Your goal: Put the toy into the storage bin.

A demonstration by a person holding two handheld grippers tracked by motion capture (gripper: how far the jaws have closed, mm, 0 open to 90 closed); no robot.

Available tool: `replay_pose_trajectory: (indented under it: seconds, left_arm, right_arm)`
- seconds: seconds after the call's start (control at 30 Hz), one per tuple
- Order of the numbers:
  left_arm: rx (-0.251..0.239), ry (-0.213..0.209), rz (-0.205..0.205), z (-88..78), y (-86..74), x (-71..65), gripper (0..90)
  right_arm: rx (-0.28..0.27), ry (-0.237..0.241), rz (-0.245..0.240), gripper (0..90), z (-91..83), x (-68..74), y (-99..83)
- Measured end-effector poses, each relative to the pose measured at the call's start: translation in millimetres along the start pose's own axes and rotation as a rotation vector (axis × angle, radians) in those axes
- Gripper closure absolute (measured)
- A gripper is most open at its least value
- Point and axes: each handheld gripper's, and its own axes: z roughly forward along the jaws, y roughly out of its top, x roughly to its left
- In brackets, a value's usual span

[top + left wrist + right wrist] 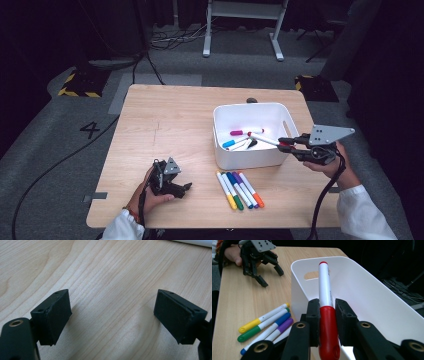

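right gripper [286, 142]: red-capped white marker pen [270, 140] clamped by its cap, held above white plastic bin [227, 160]
left gripper [186, 188]: jaws spread wide, nothing between, rested on light wooden table [165, 120]

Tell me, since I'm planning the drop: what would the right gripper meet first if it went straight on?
Probably the white bin's far wall; the right gripper, holding the red marker, points into it.

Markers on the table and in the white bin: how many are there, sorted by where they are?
Lying in a row on the table: 5 (yellow, green, blue, purple, orange)
Held over the bin by the right gripper: 1 red marker
Lying inside the white bin: 3 (pink, blue, black)
Total: 9
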Motion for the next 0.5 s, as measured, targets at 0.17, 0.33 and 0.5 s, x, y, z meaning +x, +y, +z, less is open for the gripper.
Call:
replay_pose_trajectory:
  seconds: [0.17,0.33,0.5]
  left_arm:
    - [-0.001,-0.001,0.001,0.3,0.3,0.1,14.4]
    - [-0.001,-0.001,0.001,0.3,0.3,0.1,14.4]
    - [-0.001,-0.001,0.001,0.3,0.3,0.1,14.4]
  right_arm:
    - [0.040,0.015,0.002,74.7,10.4,-17.7,8.4]
    - [0.111,0.040,-0.015,74.7,30.1,-31.4,13.4]
    - [0.178,0.096,-0.027,74.7,52.0,-40.5,18.3]
